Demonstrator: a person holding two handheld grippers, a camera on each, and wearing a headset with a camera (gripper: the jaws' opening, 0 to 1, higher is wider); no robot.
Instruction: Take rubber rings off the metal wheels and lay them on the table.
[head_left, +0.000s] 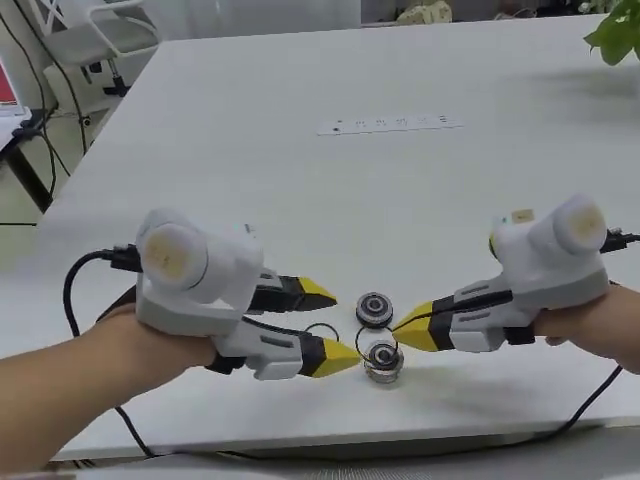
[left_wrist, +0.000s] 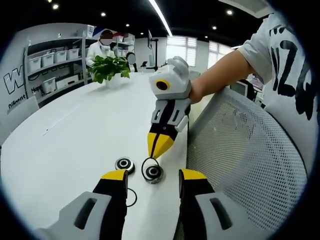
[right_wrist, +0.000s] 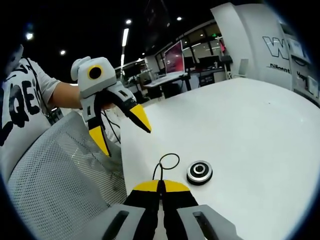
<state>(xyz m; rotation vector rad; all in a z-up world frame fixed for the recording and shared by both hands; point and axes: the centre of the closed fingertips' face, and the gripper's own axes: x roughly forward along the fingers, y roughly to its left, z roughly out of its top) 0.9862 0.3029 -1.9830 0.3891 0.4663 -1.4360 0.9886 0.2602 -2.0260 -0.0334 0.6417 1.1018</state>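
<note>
- Nearest me, the small round silver metal wheel is lying flat on the white bench, close to its front edge, with its axle hole facing up.
- My right hand-held gripper is pressing its yellow tips together on a thin black rubber ring. The ring is hanging from the tips as a narrow loop, its long axis running down towards that near wheel, which it seems to be touching, so I judge it only partly off.
- My left hand-held gripper is hovering opposite with its jaws spread, gripping nothing.
- Between those spread jaws a second thin black rubber ring is lying flat and loose on the bench. It is roughly round, with no clear long axis, and that one looks done.
- Just beyond, the other round metal wheel is also lying flat, hole up, beside the near one. Its rim is looking dark, but I cannot tell whether a ring is sitting on it.
- So I am judging one ring laid down, one half freed, and possibly one left.
</note>
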